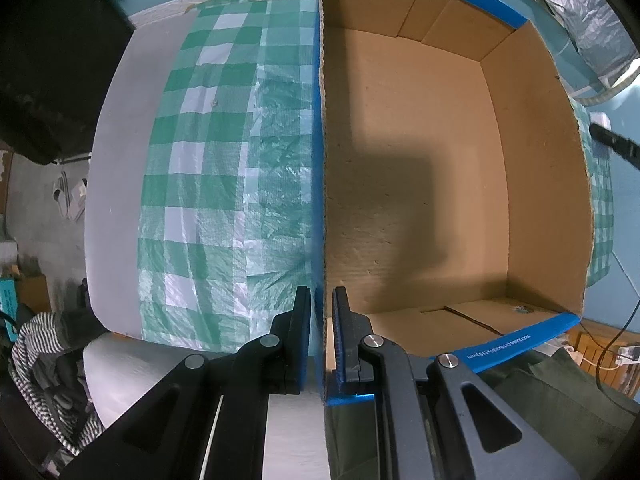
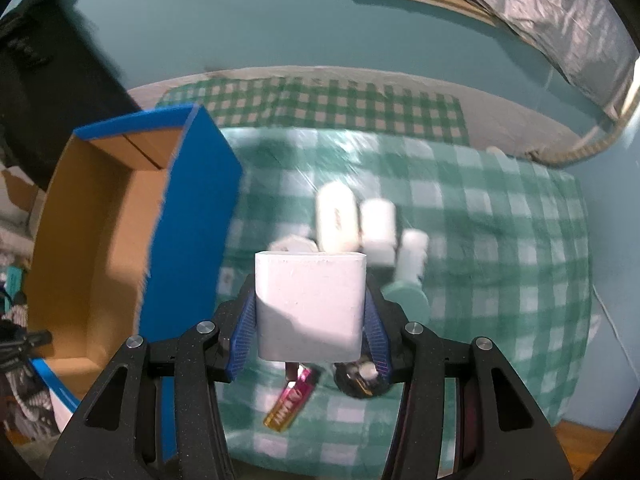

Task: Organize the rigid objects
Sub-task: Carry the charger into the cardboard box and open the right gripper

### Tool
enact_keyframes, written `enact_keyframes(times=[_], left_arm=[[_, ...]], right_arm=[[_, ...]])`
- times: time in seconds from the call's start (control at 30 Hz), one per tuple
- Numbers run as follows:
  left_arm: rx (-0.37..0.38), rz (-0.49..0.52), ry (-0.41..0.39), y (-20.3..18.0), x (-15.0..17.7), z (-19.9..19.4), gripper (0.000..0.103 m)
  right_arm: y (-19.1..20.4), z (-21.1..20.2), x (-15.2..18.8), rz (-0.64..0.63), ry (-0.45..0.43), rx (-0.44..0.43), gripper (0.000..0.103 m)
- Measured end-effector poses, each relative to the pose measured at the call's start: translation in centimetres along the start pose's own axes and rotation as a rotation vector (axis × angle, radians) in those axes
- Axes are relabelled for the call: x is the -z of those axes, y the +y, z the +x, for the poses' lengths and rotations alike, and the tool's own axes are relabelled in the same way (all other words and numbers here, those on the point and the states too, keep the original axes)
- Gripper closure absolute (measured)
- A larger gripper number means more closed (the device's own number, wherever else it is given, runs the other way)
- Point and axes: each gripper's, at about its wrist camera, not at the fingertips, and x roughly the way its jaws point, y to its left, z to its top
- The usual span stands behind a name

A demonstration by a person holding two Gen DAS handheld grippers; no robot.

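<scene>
Left wrist view: left gripper (image 1: 322,320) clamped on the side wall of one open cardboard box (image 1: 420,168); checked cloth (image 1: 224,160) bare beside it.
Right wrist view: right gripper (image 2: 311,320) pinches one white block (image 2: 310,304), raised above the cloth; three white cylinders (image 2: 376,226), one pink battery (image 2: 290,406) lie mid-cloth, box at its left edge.

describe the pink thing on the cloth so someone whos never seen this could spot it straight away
Start at the green checked cloth to the right of the blue cardboard box. At its near edge, below the white block held in the right gripper, lies a small flat packet. It alone is pink and gold; its neighbours are white, mint or black.
</scene>
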Motion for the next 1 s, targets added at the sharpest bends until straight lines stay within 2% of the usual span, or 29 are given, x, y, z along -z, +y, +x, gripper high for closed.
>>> enact_keyframes(times=[0.63, 1.0], left_arm=[[-0.015, 0.013, -0.005, -0.3, -0.1, -0.1, 0.092], [-0.006, 0.010, -0.002, 0.0, -0.1, -0.1, 0.092]], right_arm=[[8.3, -0.3, -7.6, -0.197, -0.049, -0.075, 0.054], [11.8, 3.6, -8.3, -0.276, 0.027, -0.094, 0.054]])
